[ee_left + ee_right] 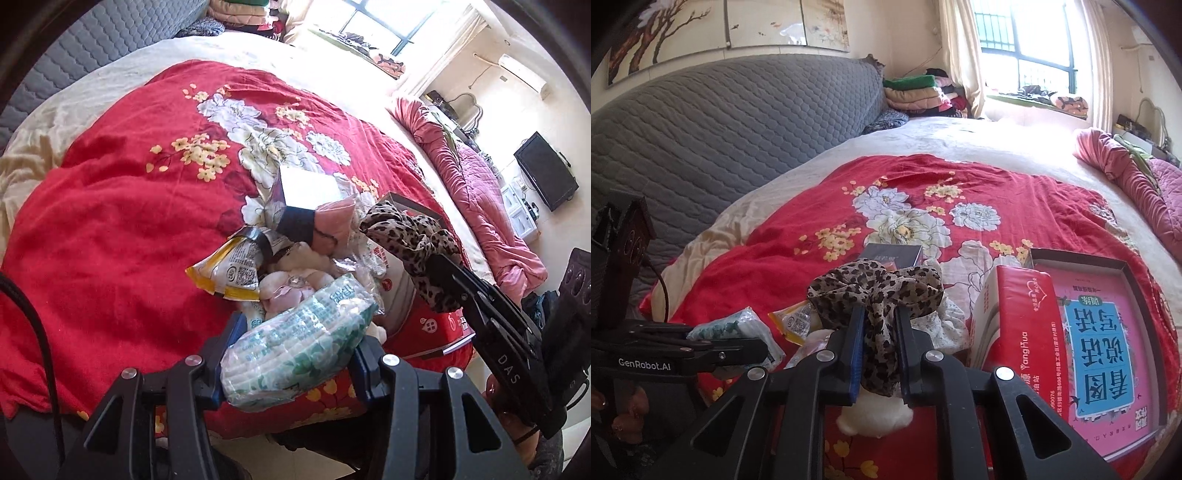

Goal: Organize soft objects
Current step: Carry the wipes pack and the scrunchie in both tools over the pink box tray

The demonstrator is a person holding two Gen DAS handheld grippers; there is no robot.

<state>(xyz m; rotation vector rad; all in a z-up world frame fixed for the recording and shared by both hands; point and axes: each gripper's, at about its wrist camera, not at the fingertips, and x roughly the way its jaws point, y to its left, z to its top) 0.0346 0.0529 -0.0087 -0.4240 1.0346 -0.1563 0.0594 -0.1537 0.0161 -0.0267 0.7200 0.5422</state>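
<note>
My left gripper (301,334) is shut on a soft green-and-white plastic tissue pack (295,325), held just above the pile on the red floral bedspread (129,221). In the right wrist view this gripper (759,349) and the pack (738,326) appear at the left. My right gripper (879,312) is shut on a leopard-print scarf (875,291), which bunches above the fingertips and hangs down between the fingers. From the left wrist view the scarf (410,232) drapes from the right gripper (439,264) at the right. A white plush toy (875,415) lies below.
The pile holds a yellow snack packet (225,273), a pale plush (291,284), a pink item in clear plastic (332,221) and a dark box (892,254). A red tissue box (1023,325) and a pink book in a tray (1100,350) lie right. A grey headboard (720,129) stands behind.
</note>
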